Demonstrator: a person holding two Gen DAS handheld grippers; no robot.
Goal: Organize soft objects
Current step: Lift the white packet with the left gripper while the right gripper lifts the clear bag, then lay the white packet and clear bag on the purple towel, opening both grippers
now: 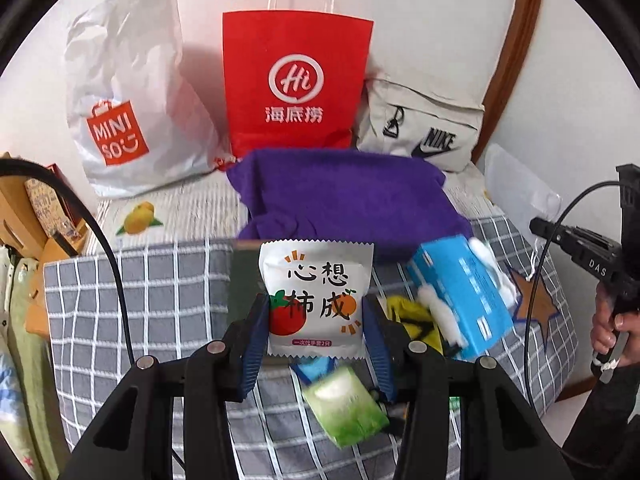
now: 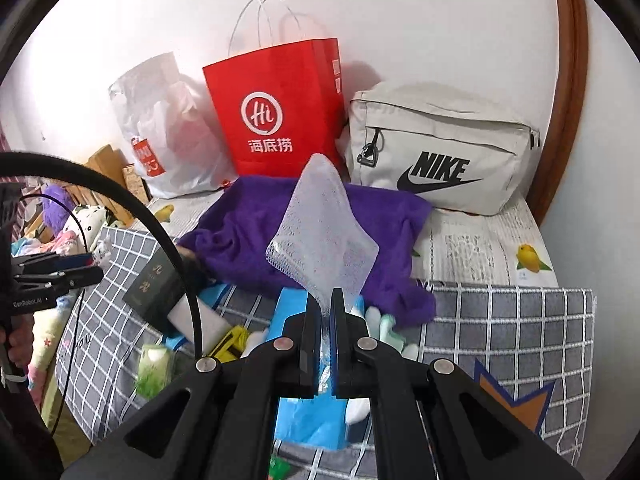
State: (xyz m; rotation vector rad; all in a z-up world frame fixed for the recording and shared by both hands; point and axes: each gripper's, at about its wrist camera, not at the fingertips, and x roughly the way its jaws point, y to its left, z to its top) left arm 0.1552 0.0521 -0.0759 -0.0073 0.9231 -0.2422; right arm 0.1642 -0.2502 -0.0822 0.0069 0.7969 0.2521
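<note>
Aloft over the cluttered bed: left gripper part-open, fingers clamping a printed sachet; right gripper pinched shut on a limp mesh pouch. Likely to slip or snag near the purple cloth if swung fast.

Your paper bag stands between plastic bag left, pouch right; towel lies in front.
</note>
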